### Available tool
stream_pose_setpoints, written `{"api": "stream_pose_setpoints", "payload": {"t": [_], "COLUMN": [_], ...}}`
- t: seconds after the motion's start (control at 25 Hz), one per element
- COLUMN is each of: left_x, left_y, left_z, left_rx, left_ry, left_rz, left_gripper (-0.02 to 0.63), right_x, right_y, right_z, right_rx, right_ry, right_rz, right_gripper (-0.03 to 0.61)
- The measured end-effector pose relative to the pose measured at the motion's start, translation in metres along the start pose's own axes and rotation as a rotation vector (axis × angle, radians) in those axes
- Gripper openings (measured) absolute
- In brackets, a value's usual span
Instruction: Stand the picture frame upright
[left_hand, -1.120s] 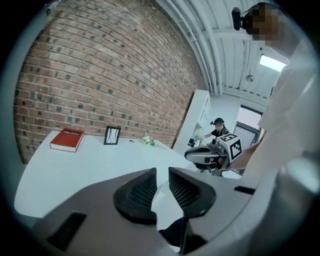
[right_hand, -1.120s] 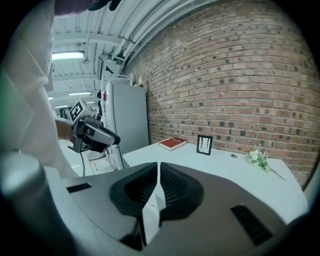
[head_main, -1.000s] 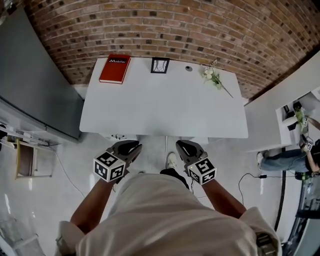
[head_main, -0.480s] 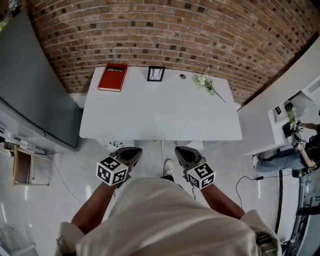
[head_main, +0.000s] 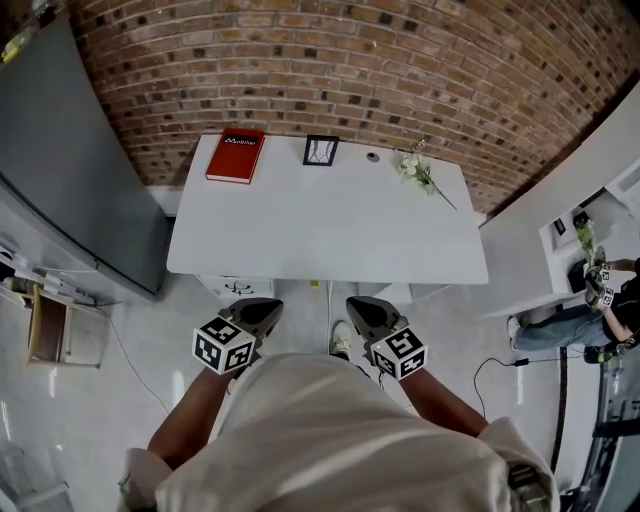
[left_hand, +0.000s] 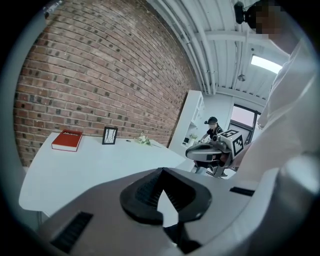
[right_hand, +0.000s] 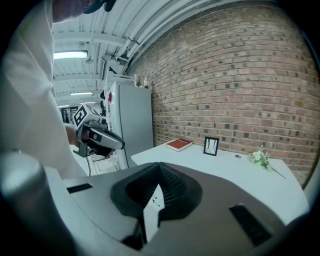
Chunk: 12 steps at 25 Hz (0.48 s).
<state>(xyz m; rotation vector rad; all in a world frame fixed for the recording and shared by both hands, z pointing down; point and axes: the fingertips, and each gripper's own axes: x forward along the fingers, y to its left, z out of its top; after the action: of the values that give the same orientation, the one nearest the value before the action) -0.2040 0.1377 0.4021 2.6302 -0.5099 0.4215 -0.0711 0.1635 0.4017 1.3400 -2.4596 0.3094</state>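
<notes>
A small black picture frame (head_main: 320, 151) stands upright at the back edge of the white table (head_main: 330, 235), close to the brick wall. It also shows in the left gripper view (left_hand: 109, 135) and the right gripper view (right_hand: 211, 146). My left gripper (head_main: 262, 308) and right gripper (head_main: 362, 308) hang side by side in front of the table's near edge, far from the frame. The left gripper (left_hand: 161, 172) has its jaws shut with nothing between them. The right gripper (right_hand: 159, 167) likewise shows its tips together and empty.
A red book (head_main: 235, 156) lies at the table's back left, a sprig of white flowers (head_main: 418, 170) at the back right, with a small round thing (head_main: 373, 156) between frame and flowers. A grey cabinet (head_main: 70, 180) stands left, a white counter (head_main: 560, 220) right, and a person (head_main: 590, 310) beyond it.
Both grippers have shifted slightly toward the table's front edge, and the head view has swung a little. The left gripper's jaws look narrower than a second ago. The frame has not moved.
</notes>
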Motion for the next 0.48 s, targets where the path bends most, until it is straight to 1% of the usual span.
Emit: {"api": "stream_pose_setpoints", "payload": {"t": [0.12, 0.28, 0.48], "left_x": [-0.003, -0.007, -0.013], "left_y": [-0.002, -0.004, -0.003], "left_z": [-0.005, -0.012, -0.016], "left_rx": [-0.007, -0.019, -0.025], "left_ry": [-0.001, 0.001, -0.006], "left_rz": [-0.002, -0.005, 0.001], "left_gripper": [-0.006, -0.006, -0.006], "right_x": [-0.001, -0.001, 0.002], "right_y": [0.005, 0.008, 0.017], "right_z": [-0.004, -0.007, -0.009], "right_rx": [0.001, 0.000, 0.005], "right_ry": [0.015, -0.013, -0.013], "right_rz": [0.003, -0.004, 0.001], "right_gripper": [0.005, 0.005, 0.005]}}
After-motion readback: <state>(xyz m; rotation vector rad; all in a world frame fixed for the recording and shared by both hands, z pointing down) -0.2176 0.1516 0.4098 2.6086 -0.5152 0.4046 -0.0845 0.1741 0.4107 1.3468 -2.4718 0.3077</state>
